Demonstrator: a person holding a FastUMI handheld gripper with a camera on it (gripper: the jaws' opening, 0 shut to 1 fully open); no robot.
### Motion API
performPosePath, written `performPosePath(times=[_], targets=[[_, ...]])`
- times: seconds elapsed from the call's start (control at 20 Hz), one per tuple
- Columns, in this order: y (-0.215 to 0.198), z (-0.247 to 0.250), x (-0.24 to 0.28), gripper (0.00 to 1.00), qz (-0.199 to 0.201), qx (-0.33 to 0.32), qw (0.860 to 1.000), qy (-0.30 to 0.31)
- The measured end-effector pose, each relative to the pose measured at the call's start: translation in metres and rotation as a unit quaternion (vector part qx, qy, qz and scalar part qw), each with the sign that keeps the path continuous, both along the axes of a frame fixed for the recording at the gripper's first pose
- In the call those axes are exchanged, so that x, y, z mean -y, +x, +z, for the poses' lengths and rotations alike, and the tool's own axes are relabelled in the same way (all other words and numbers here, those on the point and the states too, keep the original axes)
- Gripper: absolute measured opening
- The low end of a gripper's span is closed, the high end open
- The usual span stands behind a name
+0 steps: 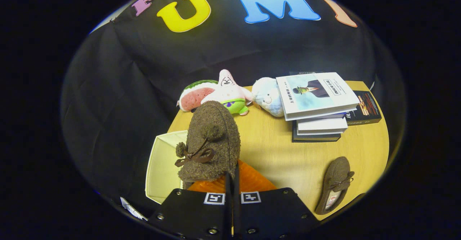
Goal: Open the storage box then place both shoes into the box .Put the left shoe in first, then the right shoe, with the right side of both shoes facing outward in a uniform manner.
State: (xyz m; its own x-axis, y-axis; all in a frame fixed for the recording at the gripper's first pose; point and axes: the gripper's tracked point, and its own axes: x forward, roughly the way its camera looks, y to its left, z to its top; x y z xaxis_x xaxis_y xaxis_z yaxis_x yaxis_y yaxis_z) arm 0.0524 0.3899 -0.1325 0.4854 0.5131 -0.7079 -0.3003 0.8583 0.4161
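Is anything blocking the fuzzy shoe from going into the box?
Nothing visible does. The gripper, its fingers shut on the brown fuzzy shoe, holds it over the open white storage box. The other shoe lies apart on the table.

A black cloth wall hangs behind and to the left of the scene, creased with soft folds and catching a dull sheen. In front of it stands a tabletop of pale, light-coloured wood with a fine grain, evenly lit from above with no hard shadows. Its far edge meets the cloth, and its left edge drops away against the same dark fabric. The far corner on the right is rounded.
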Motion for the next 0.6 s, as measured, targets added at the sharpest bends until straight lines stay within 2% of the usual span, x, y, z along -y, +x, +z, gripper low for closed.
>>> performPosePath(times=[0.3, 0.6], targets=[[-0.018, 0.011, -0.08, 0.02, 0.044, -0.01, 0.999, 0.015], [-0.034, -0.029, -0.151, 0.02, 0.073, -0.048, 0.996, -0.015]])
